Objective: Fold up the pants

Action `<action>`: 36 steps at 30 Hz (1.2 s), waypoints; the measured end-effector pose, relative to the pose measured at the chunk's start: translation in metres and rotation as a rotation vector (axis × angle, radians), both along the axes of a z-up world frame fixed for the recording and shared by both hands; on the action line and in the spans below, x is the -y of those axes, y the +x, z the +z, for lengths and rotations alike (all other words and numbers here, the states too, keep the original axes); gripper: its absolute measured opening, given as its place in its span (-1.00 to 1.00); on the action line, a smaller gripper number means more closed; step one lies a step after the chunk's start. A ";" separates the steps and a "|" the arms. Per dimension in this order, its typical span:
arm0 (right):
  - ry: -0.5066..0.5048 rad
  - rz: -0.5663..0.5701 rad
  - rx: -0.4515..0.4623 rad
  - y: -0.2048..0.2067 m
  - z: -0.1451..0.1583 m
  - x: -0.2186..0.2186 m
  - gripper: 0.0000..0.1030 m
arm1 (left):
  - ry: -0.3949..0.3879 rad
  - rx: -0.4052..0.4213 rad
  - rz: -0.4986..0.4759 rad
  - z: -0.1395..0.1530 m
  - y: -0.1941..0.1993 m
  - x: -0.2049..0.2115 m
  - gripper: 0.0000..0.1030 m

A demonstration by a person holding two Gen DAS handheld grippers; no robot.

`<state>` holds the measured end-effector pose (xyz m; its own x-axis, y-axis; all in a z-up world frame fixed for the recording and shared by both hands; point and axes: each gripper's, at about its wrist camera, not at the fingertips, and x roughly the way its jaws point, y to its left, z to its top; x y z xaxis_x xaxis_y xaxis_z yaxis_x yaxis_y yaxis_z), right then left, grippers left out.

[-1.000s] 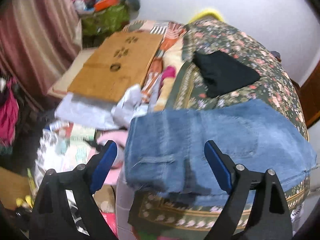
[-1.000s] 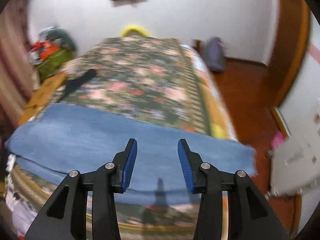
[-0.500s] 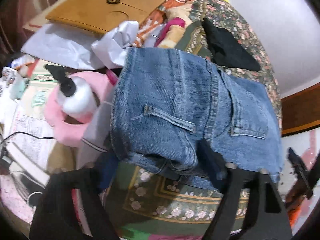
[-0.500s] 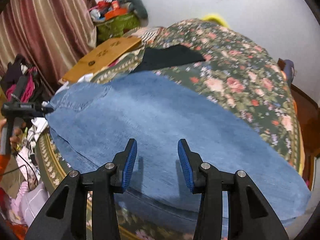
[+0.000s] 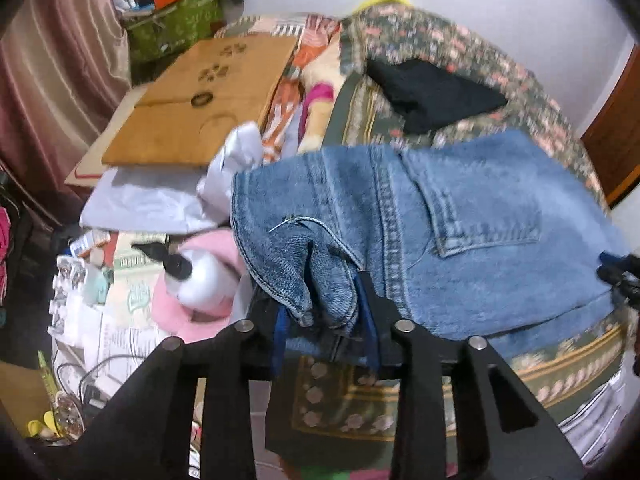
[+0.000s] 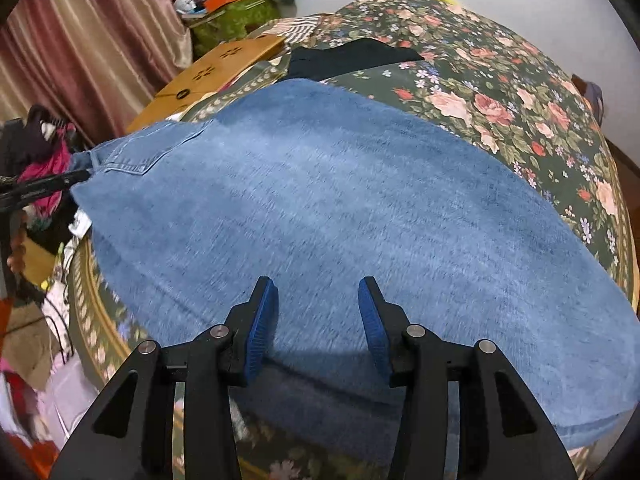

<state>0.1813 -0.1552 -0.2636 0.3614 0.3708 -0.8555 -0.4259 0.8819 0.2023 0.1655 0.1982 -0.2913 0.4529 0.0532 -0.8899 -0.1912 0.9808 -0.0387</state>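
Blue jeans (image 5: 460,232) lie across the near end of a floral bedspread (image 5: 452,44), back pocket up. My left gripper (image 5: 324,320) is shut on the bunched waistband corner of the jeans at the bed's edge. In the right wrist view the jeans (image 6: 340,200) spread wide over the bedspread (image 6: 520,92). My right gripper (image 6: 318,320) is open just above the near edge of the denim and holds nothing. The left gripper (image 6: 76,178) shows at the jeans' far left end.
A black garment (image 5: 432,92) lies farther up the bed. A wooden board (image 5: 200,96) and white bags (image 5: 160,196) sit left of the bed. A pink item with a white bottle (image 5: 200,280), papers and cables clutter the floor. A curtain (image 6: 92,40) hangs at the left.
My left gripper has closed on the jeans' waistband corner; it was open a second ago. My right gripper has swung from the leg end to face along the jeans, still open.
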 end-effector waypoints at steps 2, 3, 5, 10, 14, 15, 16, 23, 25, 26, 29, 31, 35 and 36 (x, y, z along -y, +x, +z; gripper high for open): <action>0.013 0.002 -0.014 0.001 -0.001 0.003 -0.19 | 0.002 -0.025 0.007 -0.013 -0.003 -0.002 -0.11; 0.016 0.005 -0.024 0.002 0.000 0.004 -0.19 | 0.004 -0.034 0.006 -0.017 -0.006 -0.001 -0.04; 0.014 0.014 -0.045 0.007 0.002 0.005 -0.19 | 0.019 -0.035 0.001 -0.018 -0.008 0.000 0.04; 0.036 0.024 -0.027 0.024 0.018 0.002 -0.19 | 0.061 -0.007 -0.006 0.014 -0.005 -0.004 0.26; 0.043 0.040 0.044 0.052 0.038 -0.011 -0.19 | 0.108 0.058 0.025 0.040 0.008 -0.010 0.35; 0.048 0.046 0.058 0.061 0.041 -0.016 -0.19 | 0.114 0.069 0.030 0.045 0.013 -0.011 0.35; 0.052 0.051 0.068 0.069 0.043 -0.020 -0.19 | 0.118 0.081 0.034 0.050 0.020 -0.013 0.35; 0.012 0.092 0.096 0.136 0.028 -0.072 -0.19 | 0.043 0.093 0.002 0.040 0.054 -0.003 0.35; 0.003 0.093 0.074 0.152 0.018 -0.081 -0.19 | 0.022 0.043 -0.026 0.019 0.062 0.005 0.35; 0.005 0.095 0.056 0.161 0.010 -0.087 -0.19 | 0.022 0.026 -0.033 0.011 0.063 0.008 0.35; 0.008 0.102 0.007 0.178 -0.008 -0.096 -0.19 | 0.010 -0.056 -0.046 -0.023 0.062 0.011 0.35; 0.025 0.108 -0.009 0.182 -0.014 -0.098 -0.20 | -0.034 -0.073 -0.035 -0.038 0.057 0.007 0.40; 0.080 0.121 -0.010 0.178 -0.017 -0.093 -0.75 | -0.036 -0.043 -0.023 -0.046 0.046 0.003 0.55; 0.059 0.131 0.012 0.175 -0.018 -0.095 -0.81 | -0.021 -0.038 -0.027 -0.048 0.045 0.005 0.56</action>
<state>0.3563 -0.0597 -0.2814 0.3163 0.4651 -0.8268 -0.5394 0.8051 0.2466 0.2100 0.1934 -0.3392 0.4196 0.0220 -0.9075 -0.1659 0.9847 -0.0528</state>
